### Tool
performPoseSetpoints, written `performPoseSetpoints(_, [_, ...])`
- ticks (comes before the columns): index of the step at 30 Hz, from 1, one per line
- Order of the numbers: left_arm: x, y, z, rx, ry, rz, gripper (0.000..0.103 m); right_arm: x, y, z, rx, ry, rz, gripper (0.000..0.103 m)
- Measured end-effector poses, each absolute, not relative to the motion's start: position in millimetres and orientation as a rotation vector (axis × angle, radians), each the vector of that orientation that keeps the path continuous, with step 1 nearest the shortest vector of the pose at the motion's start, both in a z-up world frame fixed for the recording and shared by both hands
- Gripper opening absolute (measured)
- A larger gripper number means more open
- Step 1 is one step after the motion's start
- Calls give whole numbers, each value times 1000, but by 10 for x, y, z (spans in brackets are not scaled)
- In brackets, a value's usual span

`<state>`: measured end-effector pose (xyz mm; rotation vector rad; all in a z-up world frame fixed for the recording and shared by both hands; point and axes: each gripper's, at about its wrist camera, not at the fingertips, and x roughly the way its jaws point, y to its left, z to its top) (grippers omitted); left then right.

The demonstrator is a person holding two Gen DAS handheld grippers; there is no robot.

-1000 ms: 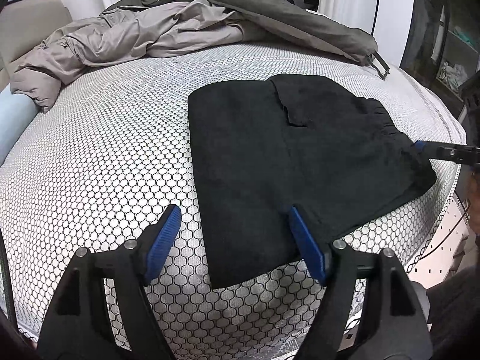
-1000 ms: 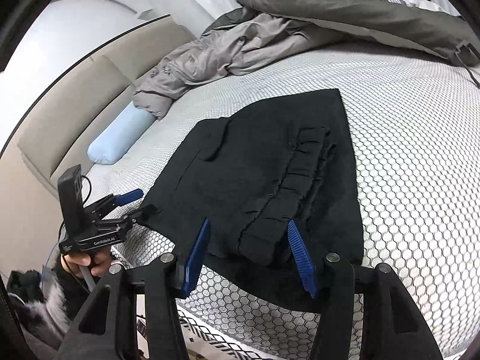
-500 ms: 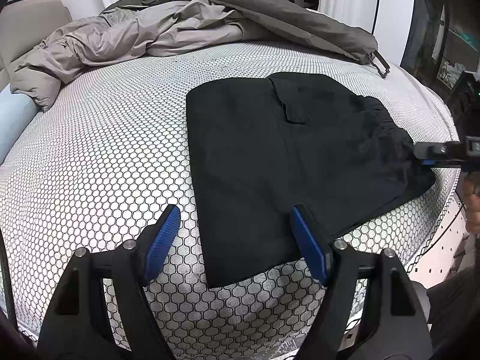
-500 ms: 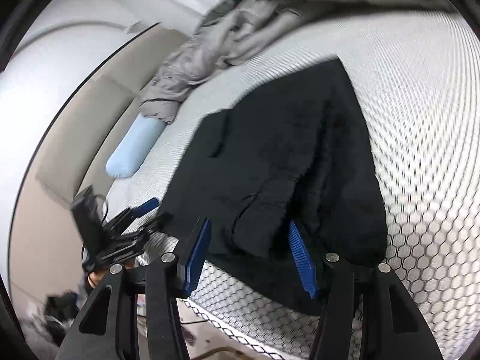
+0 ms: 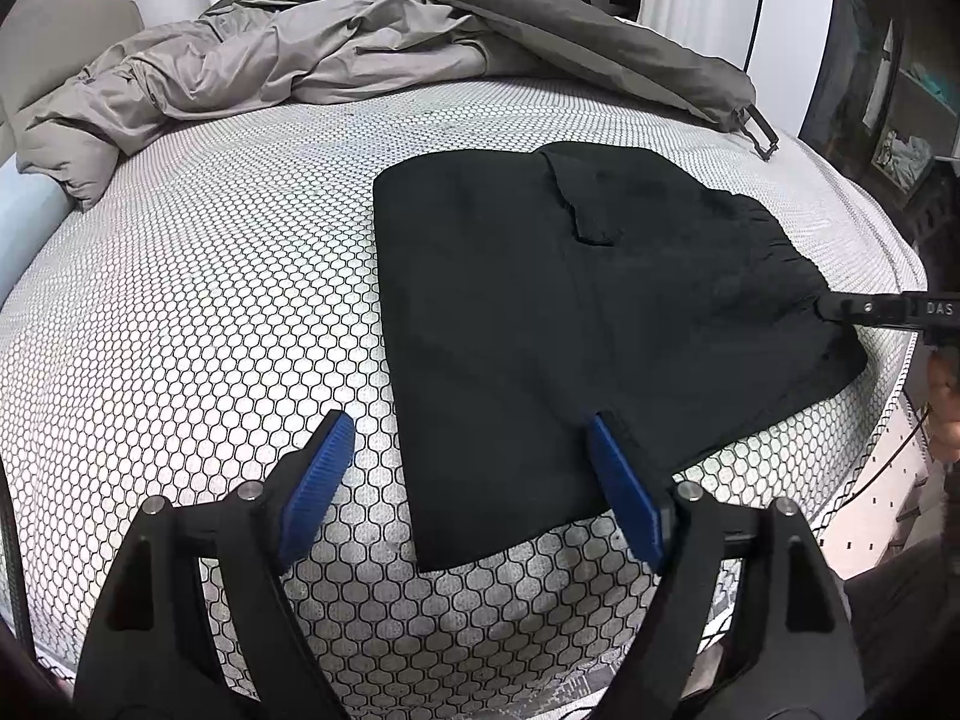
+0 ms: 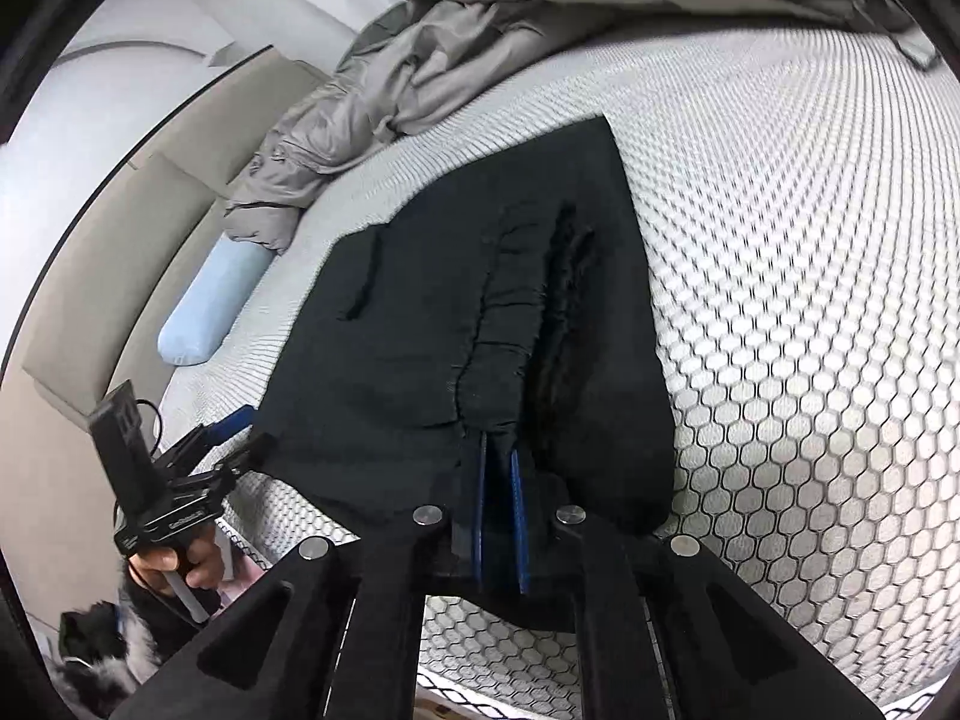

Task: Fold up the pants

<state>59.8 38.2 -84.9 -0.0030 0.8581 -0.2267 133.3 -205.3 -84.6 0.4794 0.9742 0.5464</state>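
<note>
One bed [image 5: 180,312] with a white cover printed in black hexagons fills both views. At its far side lies one heap of grey bedding [image 5: 252,66], with an olive-grey quilt [image 5: 570,18] draped over it; a black strap with a buckle [image 5: 757,131] hangs from the quilt's end. One pale blue bolster [image 6: 210,306] lies at the bed's edge below a beige headboard [image 6: 120,252]. Nothing lies on the cover between the heap and the near edge but the garment.

One pair of black pants [image 5: 540,324], already folded flat, lies on the near part of the bed, its gathered waistband [image 6: 510,324] toward the near right edge.

There are two grippers. The left gripper [image 5: 468,492] hovers over the near left corner of the pants, its two blue pads [image 5: 315,477] spread wide, one over bare cover and one over cloth, neither pressing on it. A hand [image 6: 177,564] holds its grip in the right view. The right gripper [image 6: 498,516] has just closed its jaws: the pads are pressed almost together, pinching the end of the waistband, which puckers between them.
</note>
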Motion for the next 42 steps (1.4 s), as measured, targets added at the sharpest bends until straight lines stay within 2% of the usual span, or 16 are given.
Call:
performPoseSetpoints(2, [601, 438, -845, -25, 865, -220, 78, 1269, -2123, -762, 439, 957, 535, 6])
performPoseSetpoints(5, [602, 514, -831, -56, 862, -220, 78, 1239, -2312, -705, 472, 940, 492, 18])
performPoseSetpoints(7, [632, 547, -861, -79, 881, -227, 73, 1242, -2437, -738, 501, 950, 445, 31])
performPoseSetpoints(10, [693, 563, -923, -166, 919, -297, 54, 1330, -2556, -947, 544, 1043, 463, 32])
performPoseSetpoints(12, [717, 528, -937, -156, 920, -280, 54, 1343, -2508, -1040, 531, 1065, 477, 31])
performPoseSetpoints(16, [705, 492, -936, -136, 917, -275, 54, 1281, -2549, -955, 556, 995, 490, 9])
performPoseSetpoints(18, [696, 502, -955, -134, 921, -282, 56, 1209, -2579, -859, 534, 977, 507, 9])
performPoseSetpoints(19, [694, 509, -967, -136, 924, -282, 62, 1189, -2568, -865, 509, 989, 504, 10])
performPoseSetpoints(21, [710, 547, -991, -140, 932, -258, 74, 1189, -2562, -981, 444, 1074, 477, 18])
performPoseSetpoints(23, [736, 595, -1018, -175, 938, -270, 74, 1231, -2710, -1060, 586, 1084, 500, 29])
performPoseSetpoints(25, [759, 620, -1038, -199, 941, -277, 74, 1239, -2853, -1051, 719, 1041, 546, 65])
performPoseSetpoints(27, [778, 608, -1046, -208, 934, -286, 69, 1256, -2934, -1041, 798, 980, 574, 71])
performPoseSetpoints(29, [810, 561, -1035, -211, 931, -304, 57, 1328, -2835, -1107, 791, 1003, 577, 71])
performPoseSetpoints(34, [908, 442, -984, -131, 906, -241, 48, 1463, -2483, -1147, 657, 1012, 572, 35])
performPoseSetpoints(36, [1035, 425, -973, -128, 914, -236, 46, 1529, -2446, -1095, 645, 975, 539, 30])
performPoseSetpoints(42, [1389, 299, -990, -53, 934, -178, 46, 1736, -2430, -1216, 691, 954, 447, 29])
